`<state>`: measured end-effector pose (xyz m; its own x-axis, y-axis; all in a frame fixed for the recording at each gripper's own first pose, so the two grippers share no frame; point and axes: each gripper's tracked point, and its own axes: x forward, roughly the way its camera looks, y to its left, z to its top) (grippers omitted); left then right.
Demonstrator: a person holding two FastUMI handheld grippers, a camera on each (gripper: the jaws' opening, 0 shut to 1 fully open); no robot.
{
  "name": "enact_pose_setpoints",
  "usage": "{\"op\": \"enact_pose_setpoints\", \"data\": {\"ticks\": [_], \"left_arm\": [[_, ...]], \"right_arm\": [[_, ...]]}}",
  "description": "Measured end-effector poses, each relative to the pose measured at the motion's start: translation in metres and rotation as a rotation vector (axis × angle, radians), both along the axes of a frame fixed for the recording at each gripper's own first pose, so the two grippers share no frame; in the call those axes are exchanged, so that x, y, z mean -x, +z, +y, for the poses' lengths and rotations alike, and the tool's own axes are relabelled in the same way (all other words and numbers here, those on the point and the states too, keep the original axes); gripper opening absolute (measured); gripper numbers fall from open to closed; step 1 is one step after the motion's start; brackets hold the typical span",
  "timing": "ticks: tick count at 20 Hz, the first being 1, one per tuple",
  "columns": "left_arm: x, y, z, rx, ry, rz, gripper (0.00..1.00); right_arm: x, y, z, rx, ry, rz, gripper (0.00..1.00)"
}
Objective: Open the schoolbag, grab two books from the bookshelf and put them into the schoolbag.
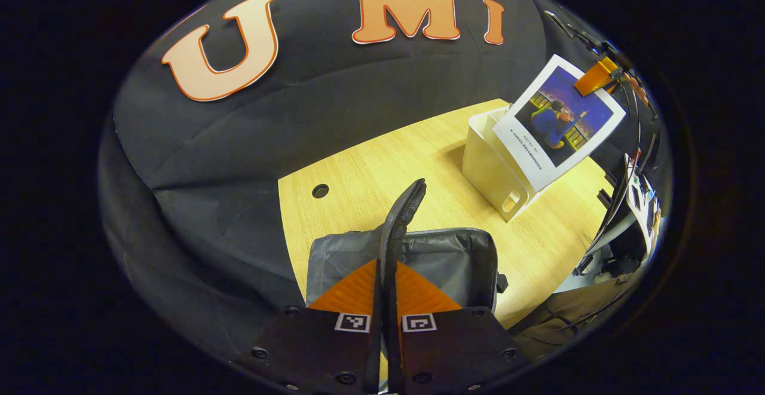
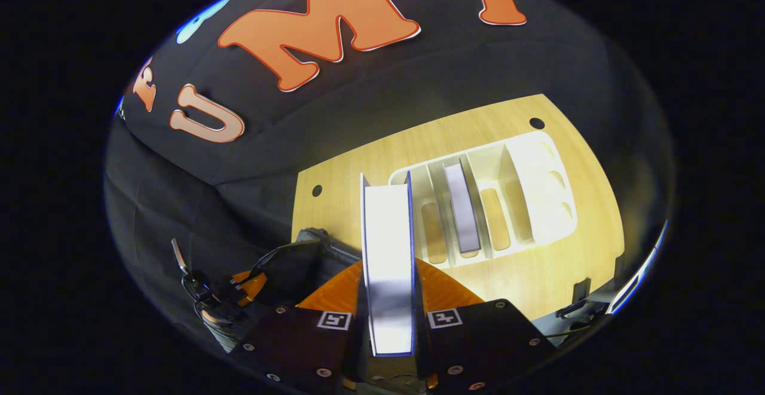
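Book (image 2: 388, 263) sits clamped edge-on in the right hand-held gripper (image 2: 388, 329), lifted clear above the shelf (image 2: 538, 186), probably for carrying to the bag (image 1: 442, 257). Left hand-held gripper (image 1: 387, 317) pinches the bag's strap (image 1: 403, 210), likely holding its mouth open. A second book (image 2: 461, 210) stands in the shelf. Bare table (image 1: 370, 168) lies between bag and shelf.

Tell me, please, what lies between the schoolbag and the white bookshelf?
Bare tabletop alone separates schoolbag from bookshelf, per the left gripper view.
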<state>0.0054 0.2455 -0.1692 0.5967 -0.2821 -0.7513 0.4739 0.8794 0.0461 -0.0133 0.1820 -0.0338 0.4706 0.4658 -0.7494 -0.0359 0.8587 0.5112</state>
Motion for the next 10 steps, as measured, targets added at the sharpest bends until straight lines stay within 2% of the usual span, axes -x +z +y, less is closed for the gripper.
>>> {"op": "enact_pose_setpoints", "data": {"ticks": [6,10], "left_arm": [[0.001,-0.001,0.000,0.004,0.025,-0.006,0.05],[0.001,-0.006,0.002,0.000,0.058,-0.016,0.05]], "right_arm": [[0.019,-0.010,0.028,-0.075,0.024,-0.026,0.31],[0.035,-0.021,0.061,-0.130,0.073,-0.018,0.31]]}}
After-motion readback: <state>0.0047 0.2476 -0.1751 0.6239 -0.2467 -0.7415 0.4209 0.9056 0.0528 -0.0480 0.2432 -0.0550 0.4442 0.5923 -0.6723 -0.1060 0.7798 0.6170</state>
